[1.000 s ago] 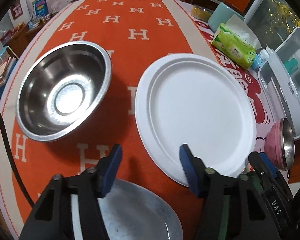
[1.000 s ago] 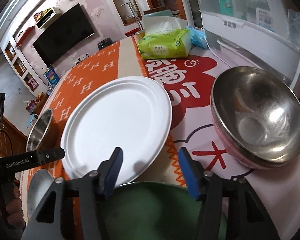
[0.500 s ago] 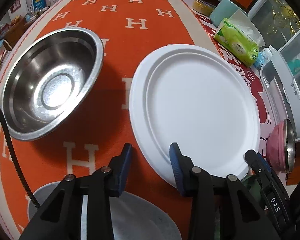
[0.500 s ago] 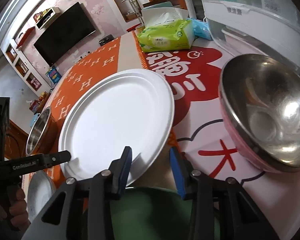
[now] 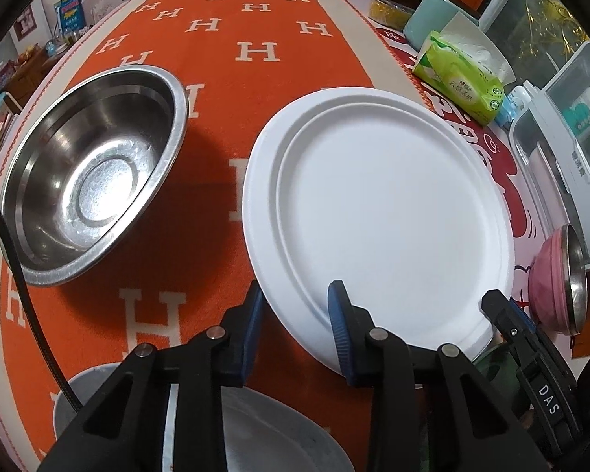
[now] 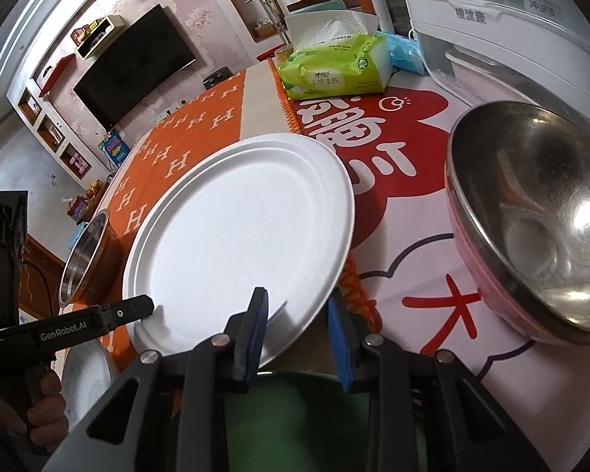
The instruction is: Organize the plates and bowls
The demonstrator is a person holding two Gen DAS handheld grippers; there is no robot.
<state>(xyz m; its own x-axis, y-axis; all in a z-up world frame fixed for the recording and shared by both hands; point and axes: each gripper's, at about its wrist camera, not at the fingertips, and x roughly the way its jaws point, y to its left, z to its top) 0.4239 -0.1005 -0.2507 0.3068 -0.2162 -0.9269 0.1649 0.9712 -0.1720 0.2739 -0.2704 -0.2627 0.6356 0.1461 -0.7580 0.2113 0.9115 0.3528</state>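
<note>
Steel first: ahead and to the left of my left gripper I am seeing a round stainless-steel bowl sitting empty on the orange H-patterned cloth. Just beneath that tool, a grey round plate is lying flat. Directly ahead, the large white disposable plate is resting with its near rim passing between the blue pads; the jaws are standing partly apart and straddling the rim, with the rim near the left pad and a gap at the right one, so I am not gripping it yet. My right gripper is doing the same from its side, jaws parted around the same white plate's edge, with a dark green dish under its fingers. Off to its right, a steel bowl nested in a pink bowl is leaning on the red-and-white mat.

I am judging the job as barely begun: only that nested pair looks sorted, while the three plates and the lone bowl are lying apart and unstacked.

Only the left view is showing the grey plate clearly and the inside of the lone bowl. Only the right view is showing the green dish, the inside of the nested bowl, and the left tool reaching the plate's rim.
</note>
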